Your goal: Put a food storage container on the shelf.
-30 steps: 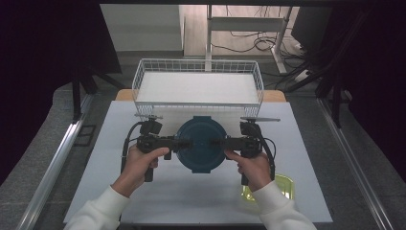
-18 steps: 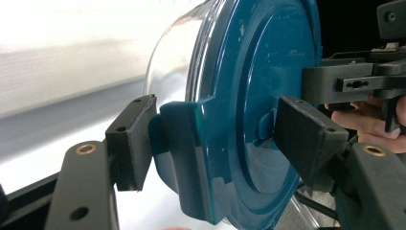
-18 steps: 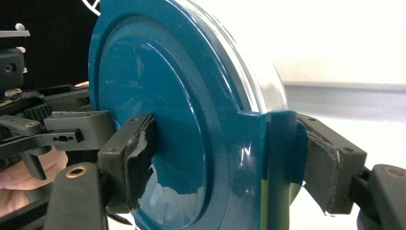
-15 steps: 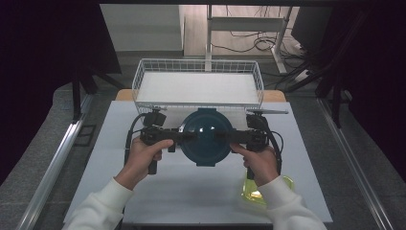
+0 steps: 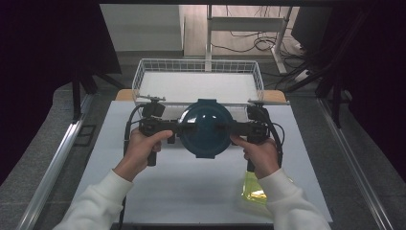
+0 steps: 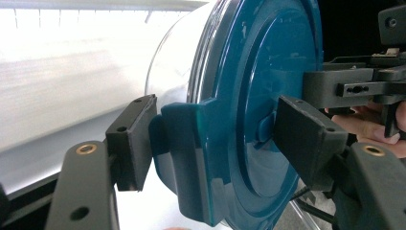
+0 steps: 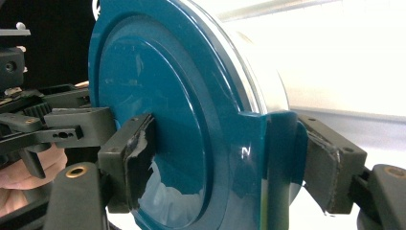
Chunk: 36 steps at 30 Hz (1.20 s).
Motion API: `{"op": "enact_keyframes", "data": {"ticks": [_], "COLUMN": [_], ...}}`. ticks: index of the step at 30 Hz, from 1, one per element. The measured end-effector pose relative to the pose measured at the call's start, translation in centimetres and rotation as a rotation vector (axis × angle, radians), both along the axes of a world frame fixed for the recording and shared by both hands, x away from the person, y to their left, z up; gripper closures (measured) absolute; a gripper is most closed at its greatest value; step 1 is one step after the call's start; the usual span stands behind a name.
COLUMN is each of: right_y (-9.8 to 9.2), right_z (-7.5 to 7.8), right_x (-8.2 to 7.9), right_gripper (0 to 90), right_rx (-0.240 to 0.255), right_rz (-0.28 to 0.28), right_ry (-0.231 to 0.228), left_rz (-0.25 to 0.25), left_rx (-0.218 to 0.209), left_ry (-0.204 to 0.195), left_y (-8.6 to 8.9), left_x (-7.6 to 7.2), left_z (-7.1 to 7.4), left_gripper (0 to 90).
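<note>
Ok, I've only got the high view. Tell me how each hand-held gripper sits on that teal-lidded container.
Observer: The left hand-held gripper clamps a side latch of the teal lid, one pad on the latch's underside, one on the lid's top.
Operator: Now the right one.
Observer: The right hand-held gripper clamps the opposite latch the same way.
Operator: Describe the body under the lid.
Observer: It is a clear bowl, lid facing away from the basket.

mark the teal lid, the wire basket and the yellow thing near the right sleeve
teal lid [image 5: 206, 129], high view: middle of its domed top
wire basket [image 5: 198, 62], high view: far rim
yellow thing [image 5: 253, 194], high view: middle of the translucent sheet on the table
</note>
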State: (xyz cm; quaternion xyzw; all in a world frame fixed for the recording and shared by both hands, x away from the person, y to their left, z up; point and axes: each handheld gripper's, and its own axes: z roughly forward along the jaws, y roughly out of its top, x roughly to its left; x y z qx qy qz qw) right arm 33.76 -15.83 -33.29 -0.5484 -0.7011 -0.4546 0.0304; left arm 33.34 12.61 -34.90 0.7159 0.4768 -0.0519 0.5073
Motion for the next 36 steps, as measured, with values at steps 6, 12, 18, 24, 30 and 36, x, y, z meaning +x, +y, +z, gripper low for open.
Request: {"op": "enact_keyframes", "data": {"ticks": [6,12,18,24,30,36], "right_y": [0.0,-0.1,-0.5,-0.6,-0.5,-0.5], "right_z": [0.7,1.1,1.5,1.8,2.2,2.7], "right_x": [0.6,1.3,2.2,3.0,4.2,4.9], "right_gripper": [26.3,26.3,27.1,27.6,28.4,28.6], "right_rx": [0.005,0.014,0.031,0.05,0.062,0.065], "right_rz": [0.005,0.003,0.009,0.014,0.021,0.017], "right_ry": [-0.011,-0.018,-0.012,-0.016,-0.022,-0.025], "left_rz": [-0.001,0.007,0.007,0.014,0.021,0.027], "left_rx": [0.01,0.01,0.021,0.027,0.026,0.022], "left_ry": [-0.008,-0.011,-0.016,-0.024,-0.028,-0.028], "left_y": [0.0,-0.2,-0.3,-0.2,0.0,0.0], "left_x": [0.6,1.3,2.2,2.9,3.6,4.6], "left_z": [0.8,1.4,2.1,2.8,3.3,3.9], "left_gripper": [33.3,33.4,33.6,33.7,33.8,33.8]}}
